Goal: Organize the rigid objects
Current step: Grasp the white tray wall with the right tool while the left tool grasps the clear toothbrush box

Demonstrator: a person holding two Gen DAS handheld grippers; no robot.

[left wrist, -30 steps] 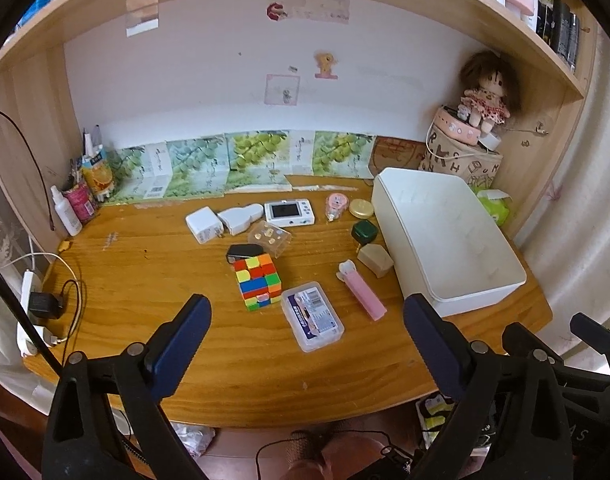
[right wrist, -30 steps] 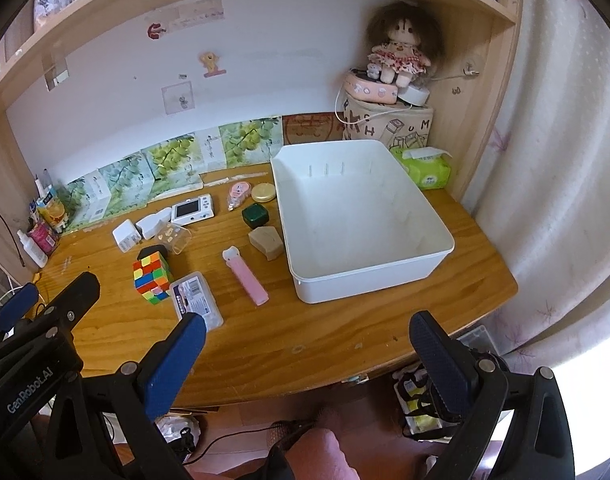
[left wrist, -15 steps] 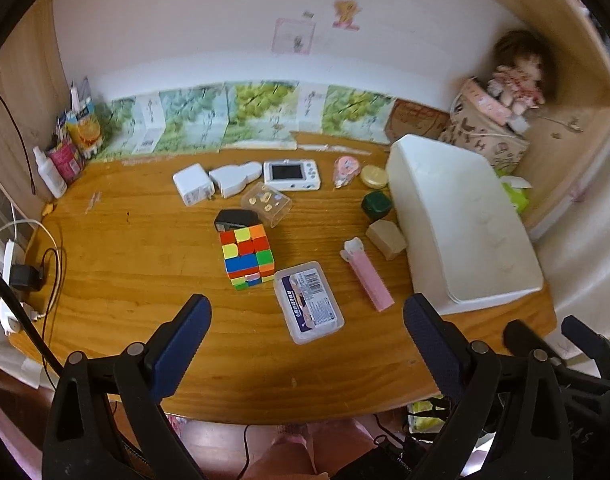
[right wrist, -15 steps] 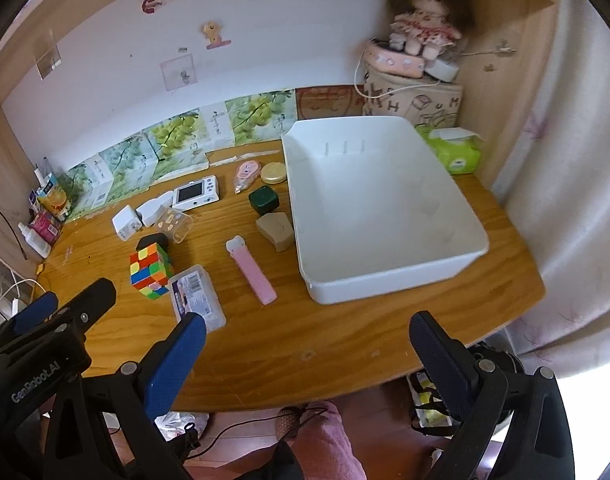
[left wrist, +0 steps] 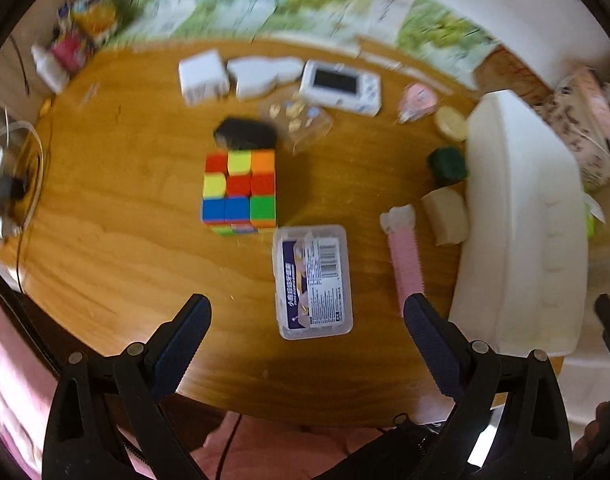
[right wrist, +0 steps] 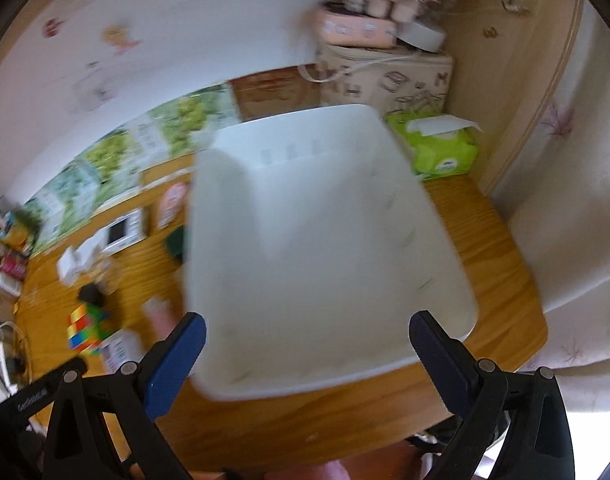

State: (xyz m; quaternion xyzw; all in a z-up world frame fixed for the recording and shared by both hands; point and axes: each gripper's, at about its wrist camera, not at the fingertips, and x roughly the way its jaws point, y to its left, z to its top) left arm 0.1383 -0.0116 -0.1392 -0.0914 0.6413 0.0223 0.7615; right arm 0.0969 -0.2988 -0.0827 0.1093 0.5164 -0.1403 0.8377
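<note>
Left hand-held gripper (left wrist: 307, 326) jaws spread wide, empty, above the bench (left wrist: 117, 240) edge just short of the clear plastic case (left wrist: 312, 280). Right hand-held gripper (right wrist: 307, 338) likewise spread and empty, over the near rim of the white bin (right wrist: 325, 248). Colour cube (left wrist: 240, 192) just behind-left of the case; pink dispenser (left wrist: 405, 256) between case and bin.

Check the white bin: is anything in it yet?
Empty: the white bin shows only bare white floor and walls in the right wrist view.

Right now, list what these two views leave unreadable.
- Label text on the clear plastic case, left wrist view: motion blur.
- Contents of the small clear box, left wrist view: blurred.
- Pink dispenser, right wrist view: mostly hidden behind the white bin.
</note>
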